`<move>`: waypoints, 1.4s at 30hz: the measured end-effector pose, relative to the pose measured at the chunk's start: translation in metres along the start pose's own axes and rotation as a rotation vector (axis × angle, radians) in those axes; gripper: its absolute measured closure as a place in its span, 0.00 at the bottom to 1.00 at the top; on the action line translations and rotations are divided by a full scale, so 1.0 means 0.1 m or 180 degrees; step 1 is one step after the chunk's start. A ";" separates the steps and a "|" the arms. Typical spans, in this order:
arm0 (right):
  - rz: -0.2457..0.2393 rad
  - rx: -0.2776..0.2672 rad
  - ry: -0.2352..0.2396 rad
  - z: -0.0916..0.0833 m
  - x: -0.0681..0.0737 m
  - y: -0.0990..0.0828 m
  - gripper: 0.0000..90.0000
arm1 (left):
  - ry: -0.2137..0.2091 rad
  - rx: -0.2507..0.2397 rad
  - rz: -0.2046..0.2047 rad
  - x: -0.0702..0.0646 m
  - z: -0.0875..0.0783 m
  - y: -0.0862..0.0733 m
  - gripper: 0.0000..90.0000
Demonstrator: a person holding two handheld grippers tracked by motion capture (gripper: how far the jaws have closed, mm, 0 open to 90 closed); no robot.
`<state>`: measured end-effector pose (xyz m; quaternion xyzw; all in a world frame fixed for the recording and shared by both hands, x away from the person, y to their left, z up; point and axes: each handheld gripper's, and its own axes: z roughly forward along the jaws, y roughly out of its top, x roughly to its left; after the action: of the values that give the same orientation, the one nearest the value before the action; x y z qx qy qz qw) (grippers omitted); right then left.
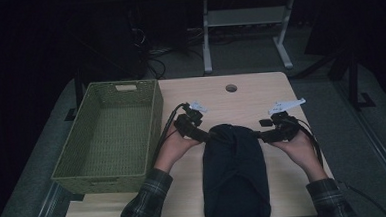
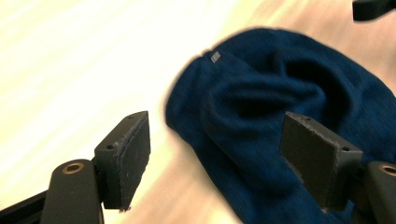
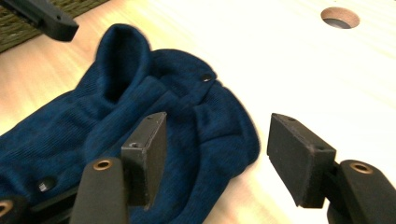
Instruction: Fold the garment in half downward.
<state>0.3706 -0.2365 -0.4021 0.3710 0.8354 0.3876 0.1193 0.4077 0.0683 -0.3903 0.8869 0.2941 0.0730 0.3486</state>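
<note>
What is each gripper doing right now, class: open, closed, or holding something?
Left gripper: open, jaws spread beside the dark blue knitted garment, gripping nothing.
Right gripper: open, jaws spread over the garment's edge, gripping nothing.

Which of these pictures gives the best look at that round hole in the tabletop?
The high view: the hole sits whole, near the table's far edge, beyond the dark blue garment. The right gripper view catches it large but at the top edge. The left gripper view looks at the garment.
</note>
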 end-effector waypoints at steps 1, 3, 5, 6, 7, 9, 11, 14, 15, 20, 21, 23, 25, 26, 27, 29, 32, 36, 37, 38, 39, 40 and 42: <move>0.0021 0.0017 -0.0019 0.01 -0.01 0.02 0.42 | 0.0003 0.0004 0.0000 0.03 0.01 0.03 0.27; 0.0041 -0.0010 -0.0001 0.05 -0.05 0.06 0.42 | 0.0033 0.0010 -0.0028 0.11 0.04 0.09 0.27; 0.0049 0.0022 -0.0021 0.09 -0.09 0.09 0.42 | 0.0041 -0.0002 -0.0054 0.18 0.08 0.15 0.28; 0.0054 0.0029 -0.0013 0.11 -0.11 0.10 0.42 | 0.0054 0.0005 -0.0058 0.22 0.10 0.17 0.28; 0.0058 0.0045 -0.0009 0.13 -0.12 0.11 0.42 | 0.0072 0.0016 -0.0071 0.25 0.12 0.19 0.28; 0.0069 0.0038 -0.0032 0.18 -0.16 0.13 0.42 | 0.0085 0.0029 -0.0072 0.31 0.19 0.22 0.29; 0.0110 0.0060 -0.0019 0.24 -0.19 0.13 0.42 | 0.0115 0.0075 -0.0086 0.37 0.27 0.24 0.31; 0.0148 0.0087 -0.0023 0.31 -0.27 0.12 0.42 | 0.0103 0.0203 -0.0107 0.44 0.41 0.24 0.32; 0.0173 0.0082 -0.0027 0.34 -0.29 0.12 0.42 | 0.0093 0.0238 -0.0133 0.46 0.45 0.22 0.32; 0.0231 0.0148 -0.0040 0.46 -0.40 0.08 0.42 | 0.0046 0.0377 -0.0140 0.48 0.63 0.16 0.31; 0.0244 0.0159 -0.0038 0.48 -0.41 0.07 0.42 | 0.0039 0.0409 -0.0152 0.48 0.66 0.15 0.31; 0.0250 0.0201 -0.0043 0.53 -0.44 0.04 0.43 | 0.0044 0.0458 -0.0130 0.47 0.72 0.11 0.31; 0.0267 0.0236 -0.0048 0.57 -0.46 0.01 0.43 | 0.0031 0.0442 -0.0196 0.49 0.74 0.07 0.32; 0.0267 0.0236 -0.0048 0.57 -0.46 0.01 0.43 | 0.0031 0.0442 -0.0196 0.49 0.74 0.07 0.32; 0.0272 0.0275 -0.0073 0.62 -0.47 -0.02 0.43 | 0.0017 0.0456 -0.0212 0.51 0.76 0.04 0.32; 0.0288 0.0324 -0.0065 0.65 -0.48 -0.07 0.43 | 0.0022 0.0458 -0.0226 0.52 0.76 0.03 0.32; 0.0315 0.0336 -0.0019 0.66 -0.49 -0.13 0.43 | -0.0025 0.0450 -0.0244 0.52 0.79 -0.01 0.33; 0.0280 0.0402 -0.0003 0.68 -0.47 -0.14 0.45 | -0.0027 0.0458 -0.0181 0.49 0.79 -0.01 0.37; 0.0280 0.0402 -0.0003 0.68 -0.47 -0.14 0.45 | -0.0027 0.0458 -0.0181 0.49 0.79 -0.01 0.38; 0.0265 0.0425 0.0008 0.70 -0.46 -0.14 0.50 | -0.0055 0.0461 -0.0169 0.49 0.79 -0.01 0.41; 0.0265 0.0437 0.0023 0.70 -0.46 -0.14 0.52 | -0.0076 0.0459 -0.0173 0.50 0.79 -0.01 0.44; 0.0280 0.0448 0.0034 0.70 -0.46 -0.15 0.53 | -0.0129 0.0448 -0.0165 0.49 0.79 -0.01 0.47; 0.0305 0.0448 0.0079 0.70 -0.47 -0.15 0.58 | -0.0184 0.0427 -0.0182 0.49 0.79 -0.02 0.52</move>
<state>0.4293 -0.2373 -0.4647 0.4132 0.8433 0.3377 0.0639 0.4731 0.0515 -0.4543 0.9012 0.3133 0.0176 0.2988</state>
